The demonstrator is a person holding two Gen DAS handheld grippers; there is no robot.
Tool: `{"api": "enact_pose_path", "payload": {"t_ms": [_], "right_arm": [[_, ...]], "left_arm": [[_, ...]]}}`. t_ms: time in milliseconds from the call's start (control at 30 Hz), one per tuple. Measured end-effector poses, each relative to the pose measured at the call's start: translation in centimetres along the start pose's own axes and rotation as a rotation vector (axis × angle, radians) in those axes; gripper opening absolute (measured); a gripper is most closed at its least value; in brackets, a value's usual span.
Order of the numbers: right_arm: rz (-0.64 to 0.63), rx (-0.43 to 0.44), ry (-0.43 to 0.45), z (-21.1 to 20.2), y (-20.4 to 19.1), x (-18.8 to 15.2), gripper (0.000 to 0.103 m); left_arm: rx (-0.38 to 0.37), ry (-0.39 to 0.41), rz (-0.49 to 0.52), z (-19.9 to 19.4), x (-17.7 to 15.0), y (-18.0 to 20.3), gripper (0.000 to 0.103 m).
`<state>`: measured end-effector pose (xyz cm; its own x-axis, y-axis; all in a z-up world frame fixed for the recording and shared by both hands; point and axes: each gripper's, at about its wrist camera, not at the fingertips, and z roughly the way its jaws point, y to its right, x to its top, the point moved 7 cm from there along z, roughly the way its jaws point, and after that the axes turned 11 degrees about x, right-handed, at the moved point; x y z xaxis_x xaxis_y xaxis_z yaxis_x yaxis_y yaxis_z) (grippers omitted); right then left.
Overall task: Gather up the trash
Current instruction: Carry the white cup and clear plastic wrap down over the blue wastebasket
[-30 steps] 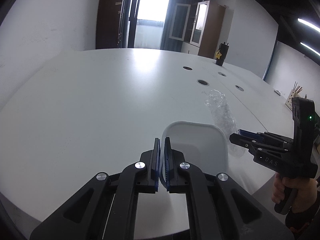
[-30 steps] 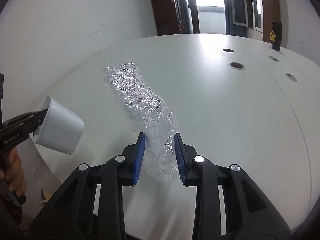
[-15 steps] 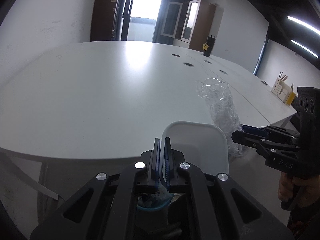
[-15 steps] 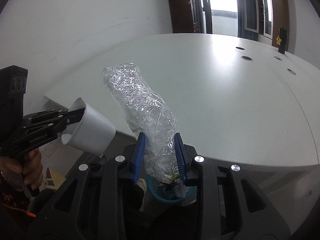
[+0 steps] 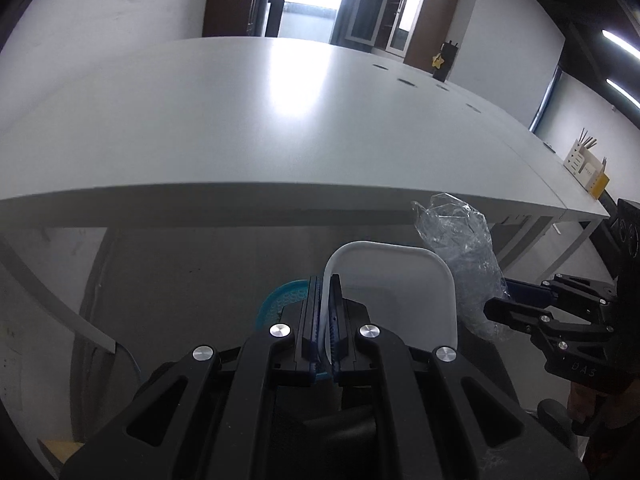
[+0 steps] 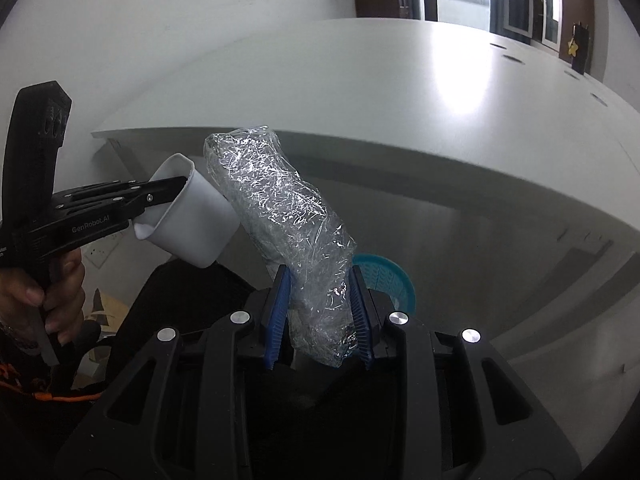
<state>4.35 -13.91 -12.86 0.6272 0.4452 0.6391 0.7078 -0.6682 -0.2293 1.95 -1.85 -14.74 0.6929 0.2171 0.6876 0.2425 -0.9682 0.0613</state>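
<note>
My left gripper (image 5: 324,320) is shut on the rim of a white plastic cup (image 5: 394,280), held below the table edge; the cup also shows in the right wrist view (image 6: 192,224). My right gripper (image 6: 318,312) is shut on a crumpled clear plastic wrapper (image 6: 280,208), which sticks up and forward; it also shows in the left wrist view (image 5: 460,248) beside the cup. A teal blue bin (image 6: 384,276) sits on the floor just beyond both grippers, partly hidden; its rim shows in the left wrist view (image 5: 280,300).
The large white table (image 5: 280,120) stands ahead and above, its edge overhanging the bin. A black chair seat (image 6: 192,288) lies under the grippers. A dark bottle with a yellow star (image 5: 442,62) and a wooden holder (image 5: 584,164) stand far off.
Both grippers have dropped from above the tabletop to below its edge, carrying the cup and the wrapper. The teal bin has come into view beneath them.
</note>
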Motion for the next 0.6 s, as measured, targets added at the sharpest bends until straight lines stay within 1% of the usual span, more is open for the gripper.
{"api": "enact_pose_path", "payload": {"t_ms": [100, 233, 367, 500, 600], "right_arm": [[0.014, -0.02, -0.04, 2.3, 0.5, -1.2, 0.028], [0.035, -0.026, -0.089, 5.1, 1.3, -2.3, 0.028], [0.076, -0.022, -0.142, 8.2, 2.5, -3.5, 0.028], [0.121, -0.026, -0.183, 11.0, 3.8, -4.5, 0.029], [0.167, -0.016, -0.215, 13.2, 4.6, -5.0, 0.029]], "left_arm": [[0.008, -0.023, -0.011, 1.9, -0.8, -0.5, 0.003], [0.01, -0.062, -0.029, 4.4, -1.7, -0.9, 0.003], [-0.007, -0.091, -0.052, 7.1, -2.6, -1.0, 0.003], [0.006, -0.132, -0.066, 10.0, -4.0, -1.1, 0.003], [0.032, -0.164, -0.053, 11.9, -4.9, -1.3, 0.004]]}}
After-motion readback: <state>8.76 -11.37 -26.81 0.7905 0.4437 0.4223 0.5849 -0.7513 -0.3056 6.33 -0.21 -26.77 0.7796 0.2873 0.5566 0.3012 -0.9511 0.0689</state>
